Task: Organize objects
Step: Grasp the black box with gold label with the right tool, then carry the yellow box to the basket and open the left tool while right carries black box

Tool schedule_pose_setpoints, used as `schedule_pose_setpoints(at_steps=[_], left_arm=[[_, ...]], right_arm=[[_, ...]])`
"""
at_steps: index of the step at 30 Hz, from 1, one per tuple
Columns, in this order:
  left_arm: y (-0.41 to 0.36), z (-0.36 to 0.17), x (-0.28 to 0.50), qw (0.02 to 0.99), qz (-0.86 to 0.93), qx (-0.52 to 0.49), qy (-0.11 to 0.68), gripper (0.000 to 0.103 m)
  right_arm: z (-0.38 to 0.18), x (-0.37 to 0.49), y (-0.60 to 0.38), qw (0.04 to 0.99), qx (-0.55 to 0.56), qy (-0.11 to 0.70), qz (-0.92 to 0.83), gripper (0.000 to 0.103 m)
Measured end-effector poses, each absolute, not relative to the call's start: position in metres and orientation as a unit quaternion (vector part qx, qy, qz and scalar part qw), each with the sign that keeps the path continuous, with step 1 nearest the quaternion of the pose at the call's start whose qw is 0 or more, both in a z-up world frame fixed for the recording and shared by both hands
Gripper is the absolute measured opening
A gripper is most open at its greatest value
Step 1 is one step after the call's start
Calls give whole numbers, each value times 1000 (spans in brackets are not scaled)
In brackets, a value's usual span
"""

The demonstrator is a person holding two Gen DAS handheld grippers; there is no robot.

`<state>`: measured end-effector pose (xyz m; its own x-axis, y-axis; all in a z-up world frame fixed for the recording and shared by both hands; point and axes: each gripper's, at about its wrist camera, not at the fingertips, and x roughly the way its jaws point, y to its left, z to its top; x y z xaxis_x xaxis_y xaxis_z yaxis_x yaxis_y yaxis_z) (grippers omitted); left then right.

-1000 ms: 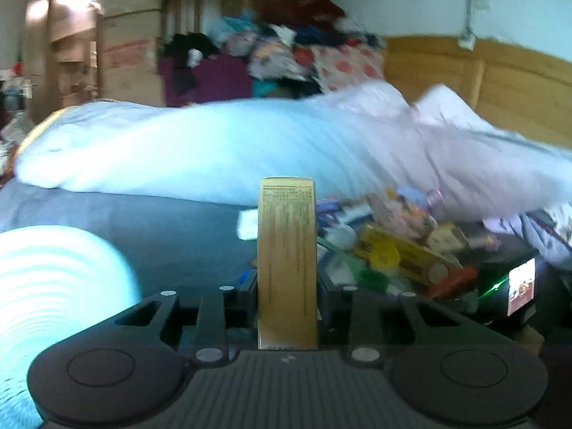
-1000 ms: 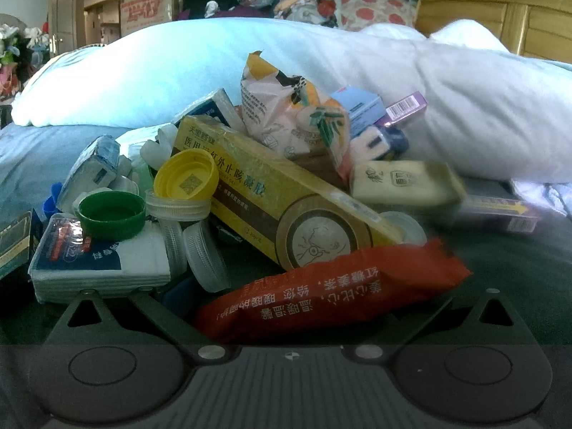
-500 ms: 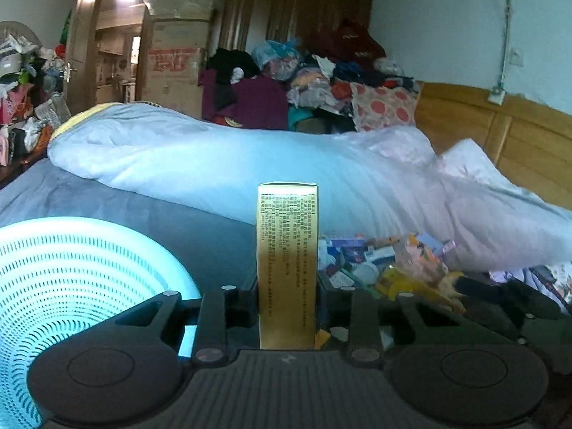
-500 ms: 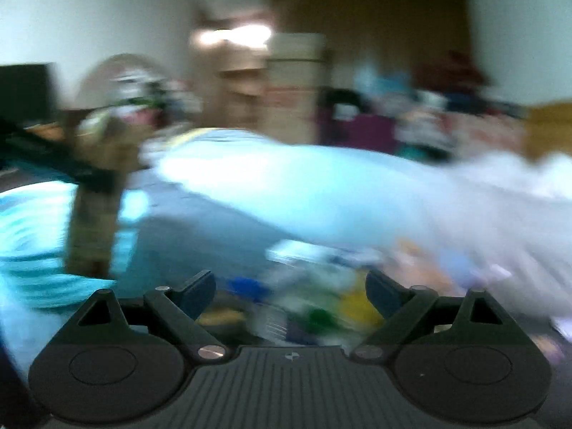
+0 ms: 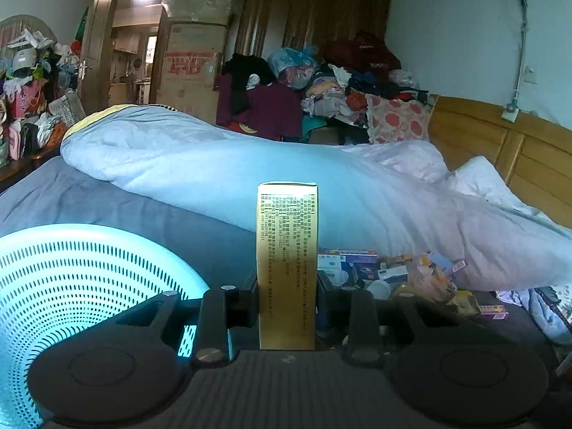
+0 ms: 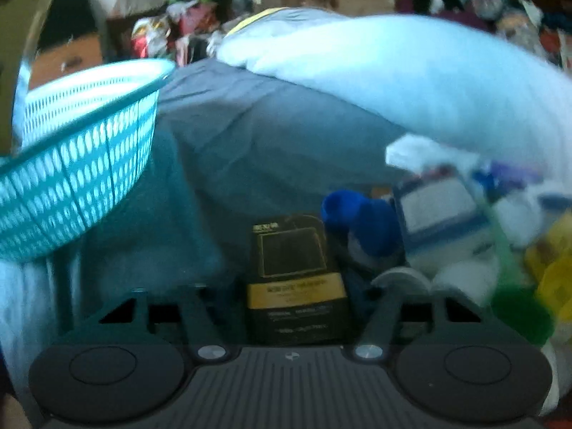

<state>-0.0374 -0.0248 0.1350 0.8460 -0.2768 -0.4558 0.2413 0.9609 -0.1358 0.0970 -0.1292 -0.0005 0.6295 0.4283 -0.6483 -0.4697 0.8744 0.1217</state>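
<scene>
My left gripper [image 5: 286, 296] is shut on a tall gold box [image 5: 287, 250] that stands upright between its fingers, above the bed. A teal mesh basket [image 5: 71, 279] lies low at its left. A pile of small boxes and packets [image 5: 411, 279] lies to the right. In the right wrist view, my right gripper [image 6: 295, 296] points down at a black box with a yellow band [image 6: 293, 261] lying on the grey sheet. Its jaws are closing with the box between them, a gap still showing on each side. The basket [image 6: 78, 164] is up left of it.
A blue cap [image 6: 364, 225], a white and blue box [image 6: 443, 211] and a green cap [image 6: 518, 314] crowd the right of the black box. A rolled pale blue duvet [image 5: 250, 168] runs across the bed behind. A wooden headboard [image 5: 500, 143] stands at right.
My left gripper rose with the gold box, and the basket came into view at its left. My right gripper swung left off the red packet to the black box, and its jaws narrowed.
</scene>
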Motion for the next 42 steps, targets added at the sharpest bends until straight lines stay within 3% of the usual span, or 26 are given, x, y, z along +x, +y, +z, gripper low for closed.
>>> schedule_pose_setpoints(at_steps=[4,12,18,28,40,42], left_arm=[[-10,143,-37,963,-121,-52,233,33],[88,197,-51,978,-15,-92,187,33],[179,214,-41,965,82,-92,230,33],[261,179,-21,934,123,-103,319,33],[242,155,-3,932,112,-93,333,35],[242,152,2,931,110,-94,335,35]], right_arm=[[38,84,-149,921,20,305,240,50],[182,93,-123,948,29,176,264,51],[238,108,-49,922,60,176,340,51],[228,95,57,890,43,258,373,51],[200,86,86,894,28,275,353,53],[198,85,86,897,25,272,348,61]])
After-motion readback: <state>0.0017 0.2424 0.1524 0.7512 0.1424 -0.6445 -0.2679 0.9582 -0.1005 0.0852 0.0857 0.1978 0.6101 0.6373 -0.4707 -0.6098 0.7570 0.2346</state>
